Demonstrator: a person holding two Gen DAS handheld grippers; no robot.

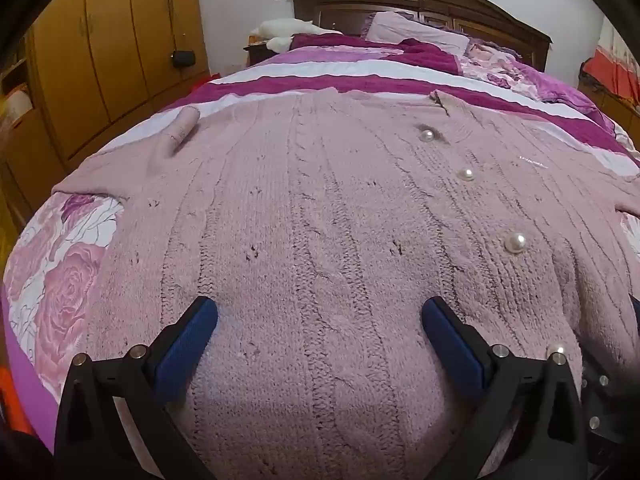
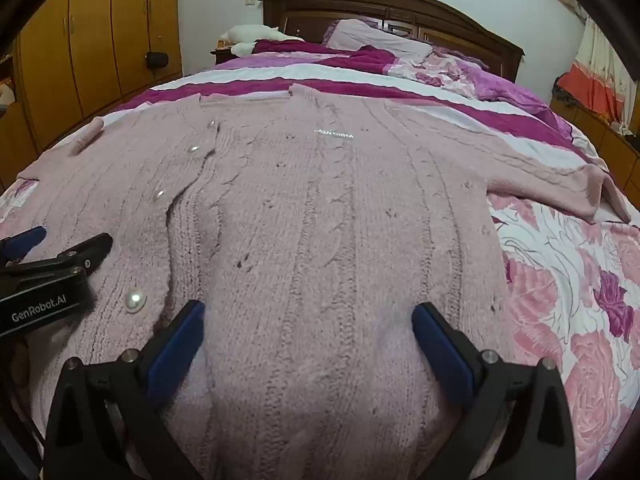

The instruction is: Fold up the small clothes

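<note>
A pale pink cable-knit cardigan with pearl buttons lies flat and spread out on the bed, sleeves out to both sides; it also fills the right wrist view. My left gripper is open, its blue pads just above the lower left part of the cardigan, holding nothing. My right gripper is open over the lower right part, also empty. The left gripper shows at the left edge of the right wrist view. The right sleeve cuff lies on the floral cover.
The bed has a floral pink cover and a magenta and white striped blanket. Pillows and a dark wooden headboard are at the far end. Wooden wardrobes stand to the left.
</note>
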